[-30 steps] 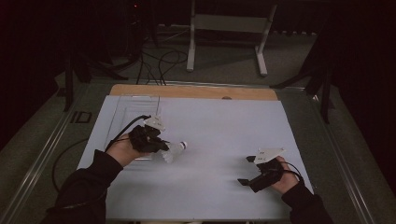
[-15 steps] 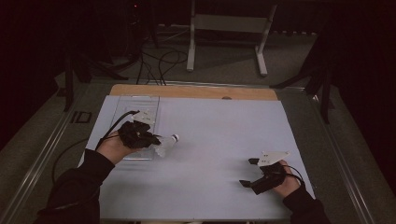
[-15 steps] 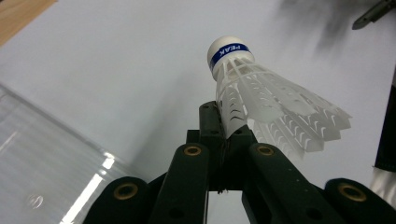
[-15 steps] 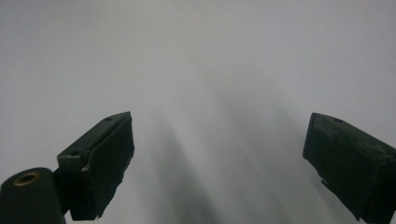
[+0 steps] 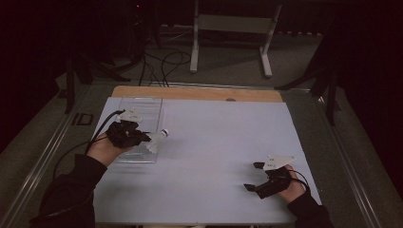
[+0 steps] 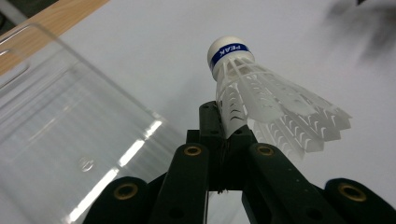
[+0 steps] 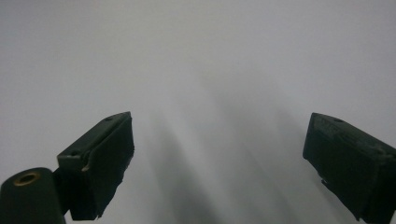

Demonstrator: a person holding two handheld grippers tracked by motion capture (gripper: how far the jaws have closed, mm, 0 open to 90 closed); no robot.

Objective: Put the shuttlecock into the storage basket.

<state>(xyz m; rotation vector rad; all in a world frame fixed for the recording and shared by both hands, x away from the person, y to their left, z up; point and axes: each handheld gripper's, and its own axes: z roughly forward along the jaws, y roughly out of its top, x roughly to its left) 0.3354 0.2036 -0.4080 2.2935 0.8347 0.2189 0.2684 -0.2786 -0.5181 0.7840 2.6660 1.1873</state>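
A white plastic shuttlecock (image 5: 157, 139) with a blue band round its cork is clamped by its skirt in my left gripper (image 5: 142, 137), cork pointing right. It hangs over the right side of a clear plastic tray (image 5: 142, 111). In the left gripper view the jaws (image 6: 224, 128) are shut on the skirt of the shuttlecock (image 6: 266, 100), and the tray (image 6: 60, 121) lies to the left below. My right gripper (image 5: 252, 176) rests at the near right of the table, open with nothing in it. The right gripper view shows it (image 7: 219, 140) wide apart over bare white surface.
The white table top (image 5: 223, 142) ends in a wooden strip (image 5: 199, 93) at the far edge. A cable (image 5: 71, 154) trails from the left gripper off the table's left side. A metal stand (image 5: 233, 28) and floor cables sit beyond the table.
My left hand has carried the shuttlecock leftward and slightly away, from the open table to over the tray. The right gripper has stayed about where it was, still open.
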